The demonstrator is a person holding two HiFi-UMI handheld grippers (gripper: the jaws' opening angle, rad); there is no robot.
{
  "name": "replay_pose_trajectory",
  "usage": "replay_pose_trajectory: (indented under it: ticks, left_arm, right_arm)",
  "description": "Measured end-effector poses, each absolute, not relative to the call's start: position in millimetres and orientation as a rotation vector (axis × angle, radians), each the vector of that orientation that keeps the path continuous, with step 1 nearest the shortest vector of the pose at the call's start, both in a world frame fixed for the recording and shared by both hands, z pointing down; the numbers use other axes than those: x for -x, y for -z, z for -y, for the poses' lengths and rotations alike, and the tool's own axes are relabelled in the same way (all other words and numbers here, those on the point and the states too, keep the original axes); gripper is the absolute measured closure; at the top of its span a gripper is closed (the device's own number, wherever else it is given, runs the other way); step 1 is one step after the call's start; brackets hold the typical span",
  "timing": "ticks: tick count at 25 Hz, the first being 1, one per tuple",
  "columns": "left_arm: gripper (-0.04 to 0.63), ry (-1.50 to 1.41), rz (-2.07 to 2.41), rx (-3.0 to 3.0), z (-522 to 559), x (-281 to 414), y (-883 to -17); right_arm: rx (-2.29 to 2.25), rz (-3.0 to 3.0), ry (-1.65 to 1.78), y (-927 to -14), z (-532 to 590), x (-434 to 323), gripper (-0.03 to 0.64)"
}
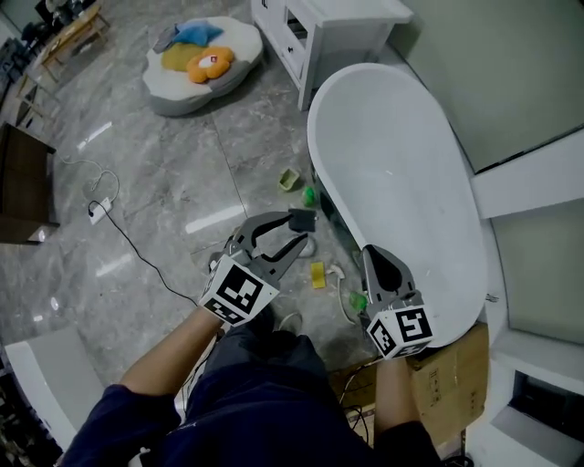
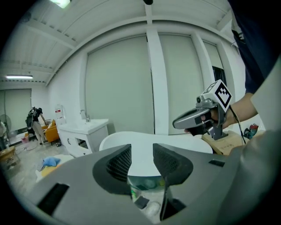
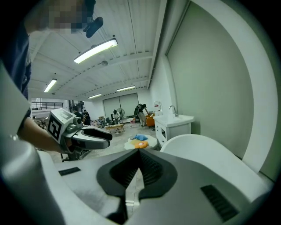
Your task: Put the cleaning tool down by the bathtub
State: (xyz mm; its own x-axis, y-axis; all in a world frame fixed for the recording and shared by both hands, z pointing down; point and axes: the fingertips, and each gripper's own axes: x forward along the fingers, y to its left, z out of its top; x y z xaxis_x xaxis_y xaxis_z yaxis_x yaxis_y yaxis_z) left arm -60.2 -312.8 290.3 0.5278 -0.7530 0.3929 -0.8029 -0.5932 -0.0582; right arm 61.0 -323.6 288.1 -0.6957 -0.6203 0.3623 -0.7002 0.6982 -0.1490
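Left gripper [image 1: 303,232] first: its two jaws are spread wide and nothing is held between them, only floor and the white bathtub [image 1: 401,155] are seen through the gap. The right gripper [image 1: 373,254] is pressed together, pad against pad, with nothing pinched. Both are held low over the floor beside the tub, the left out over the tiles, the right close to the rim.

So the cleaning tool isn't carried by either gripper. Four small coloured pieces are counted on the floor along the tub: one yellow piece [image 1: 318,275] between the two grippers, one green piece [image 1: 358,299] just beside the right gripper with a white curved bit [image 1: 342,292] touching it, and two more green ones [image 1: 289,180] further along, near each other. Which of these is the tool can't be told at this size.

Further out, one cardboard box [image 1: 452,374] is parked at the tub's near end and one white cabinet [image 1: 333,27] at the far end. One round cushion [image 1: 182,87] is seen well apart, with three soft things piled on it (blue, yellow, orange). One cable with a power strip [image 1: 99,210] is laid across the tiles.
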Motion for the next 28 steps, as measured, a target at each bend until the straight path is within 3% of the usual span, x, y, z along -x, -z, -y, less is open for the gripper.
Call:
replay_pose_trajectory:
  ticks: [10,28]
  left_arm:
    - [0.430,-0.466,1.379,-2.687,289.8,48.4,-223.6]
    - [0.548,-0.397,1.346,-2.754,255.5,22.7,-185.5]
  right_arm:
    - [-1.091,2.692,-0.327,-228.4,305.6,-66.9,0.612]
    - [-1.103,2.775,-0.275,-190.0,271.0,-82.8,0.612]
